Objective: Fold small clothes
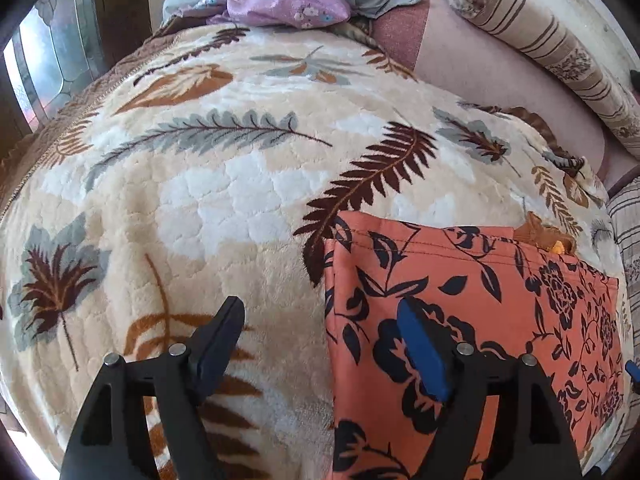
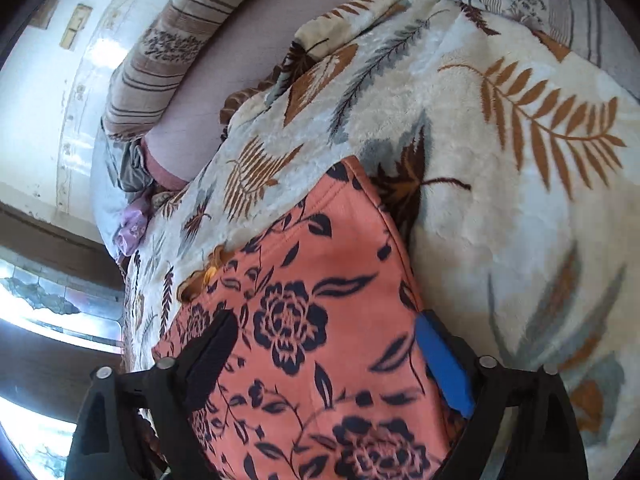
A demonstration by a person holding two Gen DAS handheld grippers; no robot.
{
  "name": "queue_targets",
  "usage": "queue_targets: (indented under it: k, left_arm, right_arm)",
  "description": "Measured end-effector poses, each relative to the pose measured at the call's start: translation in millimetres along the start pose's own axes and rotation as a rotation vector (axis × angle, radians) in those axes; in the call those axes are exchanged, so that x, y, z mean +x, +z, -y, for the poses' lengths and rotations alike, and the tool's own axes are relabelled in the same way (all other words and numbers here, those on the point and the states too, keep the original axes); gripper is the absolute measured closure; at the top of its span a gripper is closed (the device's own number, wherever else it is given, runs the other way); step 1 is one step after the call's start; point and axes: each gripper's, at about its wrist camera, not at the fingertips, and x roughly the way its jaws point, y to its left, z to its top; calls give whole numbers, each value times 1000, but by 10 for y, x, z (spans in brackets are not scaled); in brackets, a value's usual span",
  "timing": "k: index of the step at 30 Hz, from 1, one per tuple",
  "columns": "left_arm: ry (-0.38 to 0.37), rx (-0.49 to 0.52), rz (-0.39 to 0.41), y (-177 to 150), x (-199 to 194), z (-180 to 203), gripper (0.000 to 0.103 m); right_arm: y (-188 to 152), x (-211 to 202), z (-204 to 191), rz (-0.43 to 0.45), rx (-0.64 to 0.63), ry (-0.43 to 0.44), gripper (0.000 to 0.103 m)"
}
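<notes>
Orange floral garment (image 1: 472, 300), folded flat on plush leaf-print blanket (image 1: 200, 200) on the bed. Left gripper (image 1: 320, 344) released, straddling its left edge; right gripper (image 2: 326, 354) released, spread above its cloth.

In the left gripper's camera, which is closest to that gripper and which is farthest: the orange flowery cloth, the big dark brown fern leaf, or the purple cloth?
1. Orange flowery cloth: right beside the left gripper, under its blue finger.
2. Dark brown fern leaf: mid-blanket, beyond the cloth.
3. Purple cloth: far end of the bed.
</notes>
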Motion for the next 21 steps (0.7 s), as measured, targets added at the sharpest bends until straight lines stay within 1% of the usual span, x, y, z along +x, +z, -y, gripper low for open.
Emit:
queue_targets:
  k: [2,4,7,10,13,15,18,21]
  left_arm:
    - [6,27,26,-85,-176,21,24]
    - [2,37,59,-184,-371,35,24]
    - [4,41,93,-334,-623,61,24]
    - [-2,37,108,-530,-812,117,24]
    - [-38,20,98,-775,-938,174,24]
    - [-55,26,89,-938,-982,243,24]
    - [-60,82,65,-1112,-965,367,24]
    - [-53,120,46,-1195,-907,451,24]
  right_arm:
    - [-285,-186,58,4,4,17,3]
    - [-582,-324,178,22,47,26,3]
    - [-969,-373,322,-7,85,-10,2]
    - [-1240,-388,418,-17,102,-16,2]
    - [-1316,-416,429,0,109,8,2]
    - [-1313,-438,469,18,144,38,2]
    - [-1270,-449,602,43,259,98,2]
    - [-1239,-441,747,72,374,145,2]
